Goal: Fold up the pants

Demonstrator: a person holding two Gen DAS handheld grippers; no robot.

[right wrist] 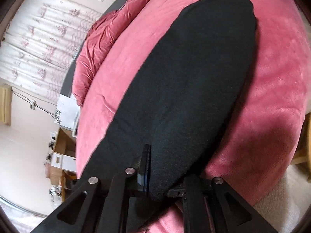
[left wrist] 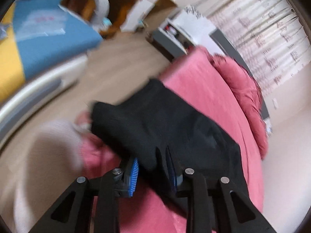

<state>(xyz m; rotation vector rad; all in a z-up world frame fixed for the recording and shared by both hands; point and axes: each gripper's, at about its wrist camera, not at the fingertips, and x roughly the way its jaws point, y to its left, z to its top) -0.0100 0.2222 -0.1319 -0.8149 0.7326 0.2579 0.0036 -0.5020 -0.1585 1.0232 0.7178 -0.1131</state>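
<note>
Black linkage bars of the left gripper [left wrist: 154, 171] fill the bottom of its own view; between the blue ribbed pads [left wrist: 134, 174] hangs a fold of the black pants [left wrist: 165, 120]. The left-hand pad stands clear of the cloth with a visible gap. The other pad is half hidden by fabric, so I cannot tell whether the cloth is pinched or only draped. The frame is motion-blurred.

Right gripper [right wrist: 155, 174]: one finger [right wrist: 146, 167] stands edge-on against the dark cloth, while the opposite finger is covered by the pants [right wrist: 194, 77]. Fabric lies between the jaws, but whether they are clamped on it I cannot tell.

Pants lie on the pink bed cover [right wrist: 272, 77]. In the right wrist view they form one long narrow strip whose long axis runs from the gripper away and up to the right, ending in a rounded far end well up the bed. In the left wrist view the near part is bunched and reaches the bed's edge, above the wood-tone floor [left wrist: 120, 62].

A rumpled pink quilt [right wrist: 101, 44] sits along the far side of the bed. A blue and yellow mat [left wrist: 38, 38] lies across the floor.
</note>
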